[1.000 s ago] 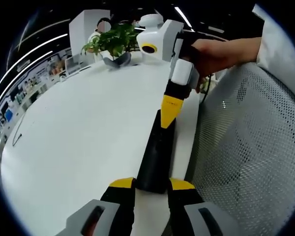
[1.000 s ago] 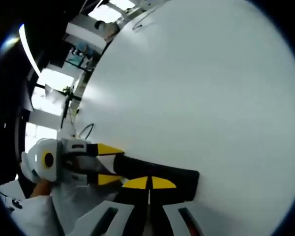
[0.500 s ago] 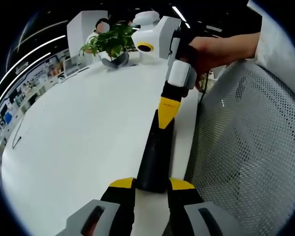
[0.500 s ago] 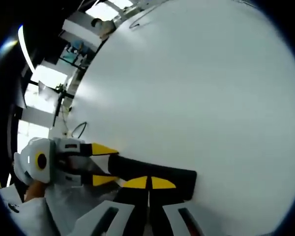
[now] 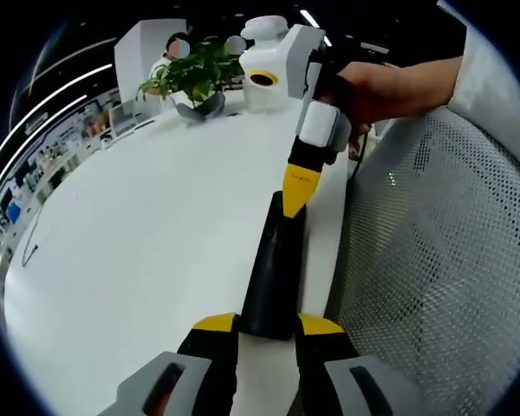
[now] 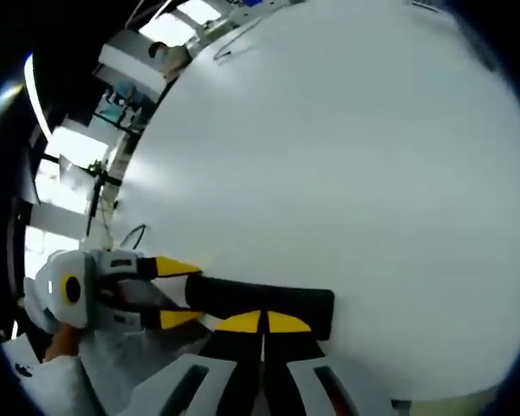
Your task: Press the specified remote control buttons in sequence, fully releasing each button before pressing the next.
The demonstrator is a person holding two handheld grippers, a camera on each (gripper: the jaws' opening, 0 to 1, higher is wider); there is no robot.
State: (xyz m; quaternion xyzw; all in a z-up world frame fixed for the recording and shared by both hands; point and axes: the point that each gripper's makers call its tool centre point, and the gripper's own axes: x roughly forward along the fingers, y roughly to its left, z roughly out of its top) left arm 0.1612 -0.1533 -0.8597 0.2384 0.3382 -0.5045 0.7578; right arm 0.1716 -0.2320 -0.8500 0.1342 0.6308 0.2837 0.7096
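Black remote control (image 5: pixel 273 273) lying lengthwise on the white table (image 5: pixel 139 251), close to its right edge, beside a mesh chair back (image 5: pixel 433 277); a potted plant (image 5: pixel 195 78) stands at the far end. Left gripper (image 5: pixel 269 328) grips the near end of the remote, its yellow tips set against either side and shut on it. Right gripper (image 5: pixel 293 195) reaches in from the far right, held in a person's hand (image 5: pixel 373 91), angled steeply down with its yellow tips closed together and empty, touching or just over the far part of the remote's top face; contact cannot be told. In the right gripper view the closed tips (image 6: pixel 262 322) sit over the remote (image 6: pixel 260 299), the left gripper (image 6: pixel 169 293) clamping its other end. Progress: a press appears under way or about to begin; which button, and how many remain, cannot be told.
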